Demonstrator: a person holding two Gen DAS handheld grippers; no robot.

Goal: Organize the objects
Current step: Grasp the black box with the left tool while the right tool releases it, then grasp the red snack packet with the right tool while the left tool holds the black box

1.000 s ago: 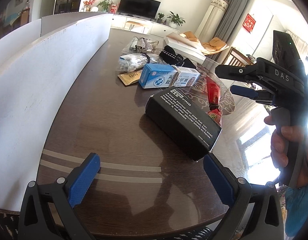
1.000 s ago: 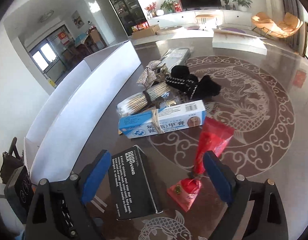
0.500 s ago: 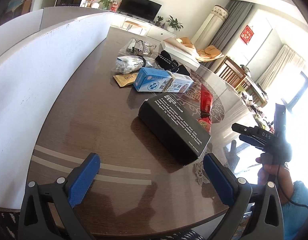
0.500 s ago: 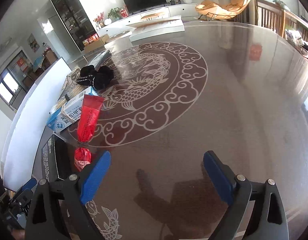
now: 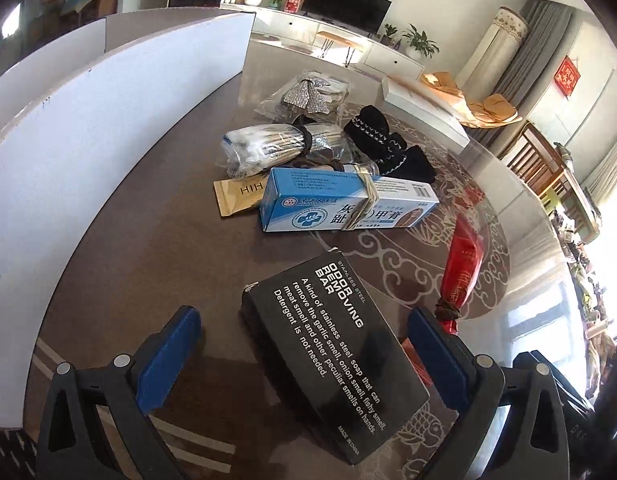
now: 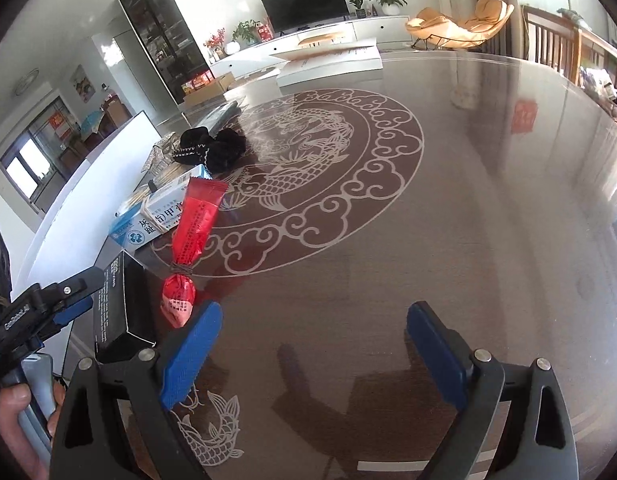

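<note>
While both grippers' fingers (image 5: 168, 356) (image 6: 434, 350) stand apart, a glossy dragon-patterned table (image 6: 468, 220) fills the living room.

Left gripper (image 5: 304, 354): black plastic frame with two arms, each with triangular cut-outs
Left gripper pads (image 5: 168, 360): blue, ribbed, rectangular, one on each finger
Left gripper fasteners: round silver screw heads, two per arm, near the pad bases
Left gripper, side view (image 6: 74, 294): black body with white lettering too small to read, one silver screw, blue pad edges, grey handle below
Left hand (image 6: 16, 428): bare fingers around the grey handle; no sleeve visible
Right gripper (image 6: 314, 354): same black frame, triangular cut-outs, blue pads
Right gripper fasteners: silver screw heads, two per arm
Right gripper, side view (image 5: 564, 412): black, partial white lettering, mostly dark
</note>
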